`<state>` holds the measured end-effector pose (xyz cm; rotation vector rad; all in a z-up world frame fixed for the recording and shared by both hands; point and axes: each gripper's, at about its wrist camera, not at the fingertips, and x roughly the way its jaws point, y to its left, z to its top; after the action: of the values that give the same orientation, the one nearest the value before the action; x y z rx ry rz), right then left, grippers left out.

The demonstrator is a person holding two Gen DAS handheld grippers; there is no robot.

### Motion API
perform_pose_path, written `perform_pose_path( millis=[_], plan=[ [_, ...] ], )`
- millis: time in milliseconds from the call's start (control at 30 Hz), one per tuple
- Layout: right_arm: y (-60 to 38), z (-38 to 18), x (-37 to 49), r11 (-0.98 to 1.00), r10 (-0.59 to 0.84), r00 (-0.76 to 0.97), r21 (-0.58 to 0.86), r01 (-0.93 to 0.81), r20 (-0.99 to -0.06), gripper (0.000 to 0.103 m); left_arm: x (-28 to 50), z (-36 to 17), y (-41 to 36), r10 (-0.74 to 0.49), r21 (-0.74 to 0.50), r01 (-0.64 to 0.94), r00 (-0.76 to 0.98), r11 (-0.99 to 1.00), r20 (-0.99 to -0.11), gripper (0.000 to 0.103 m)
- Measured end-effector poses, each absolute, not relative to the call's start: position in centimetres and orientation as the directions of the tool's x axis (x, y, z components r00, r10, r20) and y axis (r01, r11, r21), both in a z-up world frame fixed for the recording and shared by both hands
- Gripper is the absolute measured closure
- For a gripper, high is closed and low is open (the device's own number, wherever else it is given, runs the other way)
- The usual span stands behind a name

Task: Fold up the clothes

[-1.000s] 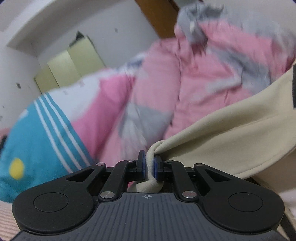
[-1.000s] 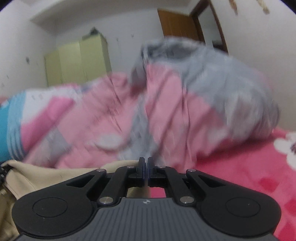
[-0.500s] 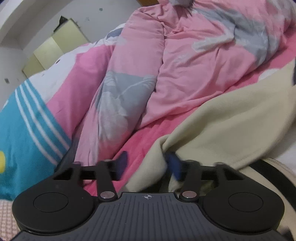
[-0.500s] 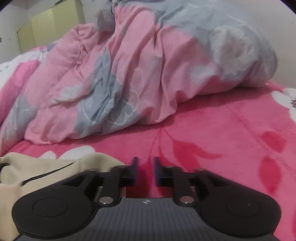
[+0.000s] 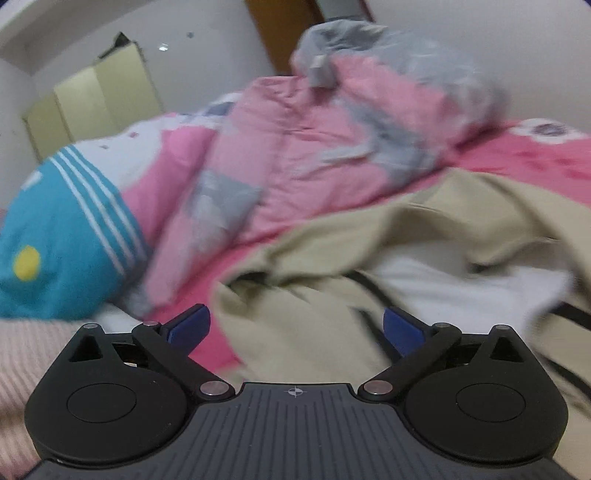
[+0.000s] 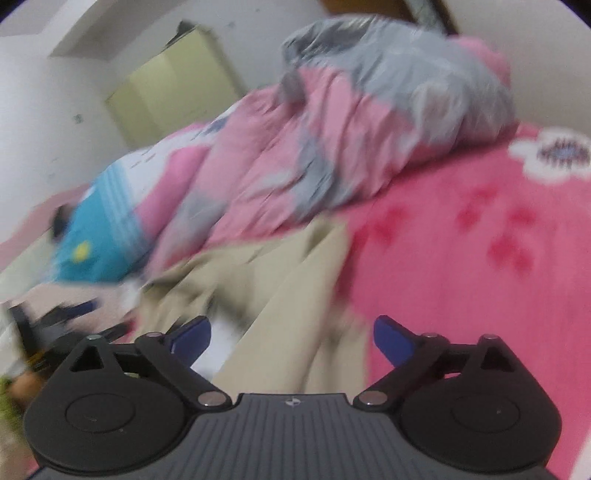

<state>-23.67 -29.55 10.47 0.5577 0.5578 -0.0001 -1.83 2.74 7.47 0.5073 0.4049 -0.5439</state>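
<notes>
A beige garment [image 5: 424, 229] with a white lining and dark cords lies crumpled on the pink bedspread [image 5: 535, 162]. My left gripper [image 5: 295, 325] hovers over its near edge; its jaws are opening wide, the cloth lies below them and the blue pads [image 5: 188, 325] do not press on it. In the right wrist view the same beige garment [image 6: 280, 295] stretches away from the camera. My right gripper [image 6: 291, 332] is also opening wide above it, gripping nothing. Both views are blurred by motion.
A rumpled pink and grey duvet [image 5: 332, 129] is heaped at the back of the bed. A blue striped pillow [image 5: 62, 236] lies at the left. Pale green wardrobe [image 6: 173, 92] and a brown door [image 5: 280, 29] stand behind. Flowered bedspread [image 6: 480, 258] spreads to the right.
The left gripper let go of the beige cloth and both sets of jaws spread from shut to wide. Both cameras swung sideways and pulled back, so more of the garment shows.
</notes>
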Motion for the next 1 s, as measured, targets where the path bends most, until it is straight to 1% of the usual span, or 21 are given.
perform_pose_path(
  millis=[100, 167, 233, 300, 367, 400, 467, 533, 600, 633, 667, 700, 733, 767, 833, 1000],
  plan=[
    [-26.3, 9.9, -27.5, 0.818, 0.257, 0.816, 0.566, 0.102, -0.518, 0.004, -4.6, 5.0, 2.0, -0.397, 0.358, 0.614, 0.757, 0.703, -0.519, 0.004],
    [-24.0, 9.0, -28.6, 0.819, 0.295, 0.765, 0.563, 0.106, -0.572, 0.003, -5.5, 3.5, 1.6, -0.384, 0.364, 0.613, 0.756, 0.701, -0.531, 0.006],
    [-22.2, 8.1, -29.3, 0.825, 0.292, 0.74, 0.551, 0.125, -0.605, 0.003, -5.9, 2.3, 1.3, -0.367, 0.357, 0.602, 0.756, 0.715, -0.542, 0.009],
    [-20.9, 7.2, -29.1, 0.834, 0.294, 0.717, 0.536, 0.131, -0.632, 0.004, -5.7, 1.8, 1.4, -0.358, 0.314, 0.587, 0.752, 0.747, -0.554, 0.009],
    [-19.8, 6.6, -28.7, 0.845, 0.283, 0.701, 0.517, 0.141, -0.654, 0.008, -5.3, 1.6, 1.6, -0.358, 0.281, 0.579, 0.746, 0.766, -0.561, 0.01],
    [-19.4, 6.6, -28.4, 0.861, 0.248, 0.704, 0.485, 0.155, -0.666, 0.01, -5.2, 1.6, 1.7, -0.359, 0.273, 0.577, 0.745, 0.77, -0.562, 0.01],
    [-19.0, 6.7, -27.7, 0.882, 0.205, 0.721, 0.444, 0.156, -0.662, 0.02, -5.4, 1.5, 1.8, -0.36, 0.272, 0.574, 0.748, 0.772, -0.557, 0.01],
    [-19.0, 6.5, -26.9, 0.888, 0.194, 0.737, 0.435, 0.149, -0.648, 0.023, -5.5, 1.3, 1.8, -0.36, 0.278, 0.573, 0.753, 0.771, -0.551, 0.01],
    [-18.7, 6.0, -25.8, 0.903, 0.177, 0.733, 0.405, 0.144, -0.657, 0.032, -5.7, 1.0, 1.8, -0.361, 0.281, 0.571, 0.757, 0.771, -0.545, 0.01],
    [-18.5, 5.9, -25.3, 0.91, 0.164, 0.732, 0.387, 0.146, -0.662, 0.039, -5.8, 0.9, 1.8, -0.362, 0.281, 0.57, 0.758, 0.772, -0.542, 0.01],
    [-18.4, 6.1, -25.2, 0.912, 0.161, 0.738, 0.384, 0.142, -0.656, 0.054, -5.8, 0.8, 1.8, -0.364, 0.278, 0.569, 0.759, 0.774, -0.54, 0.01],
    [-18.3, 6.5, -25.3, 0.914, 0.161, 0.748, 0.383, 0.134, -0.644, 0.063, -5.8, 0.7, 1.9, -0.367, 0.272, 0.569, 0.759, 0.776, -0.538, 0.01],
    [-18.3, 6.9, -25.5, 0.914, 0.158, 0.76, 0.384, 0.128, -0.63, 0.077, -5.8, 0.7, 1.9, -0.369, 0.267, 0.569, 0.758, 0.778, -0.538, 0.009],
    [-18.3, 7.3, -25.7, 0.915, 0.156, 0.773, 0.385, 0.122, -0.615, 0.085, -5.8, 0.7, 2.0, -0.371, 0.262, 0.569, 0.756, 0.779, -0.539, 0.009],
    [-19.0, 8.1, -26.2, 0.902, 0.165, 0.801, 0.416, 0.113, -0.576, 0.095, -5.7, 0.6, 2.0, -0.375, 0.253, 0.57, 0.754, 0.782, -0.539, 0.009],
    [-22.4, 10.6, -25.7, 0.849, 0.223, 0.872, 0.527, 0.046, -0.436, 0.096, -5.7, 0.5, 2.3, -0.383, 0.236, 0.569, 0.752, 0.788, -0.537, 0.008]
  ],
)
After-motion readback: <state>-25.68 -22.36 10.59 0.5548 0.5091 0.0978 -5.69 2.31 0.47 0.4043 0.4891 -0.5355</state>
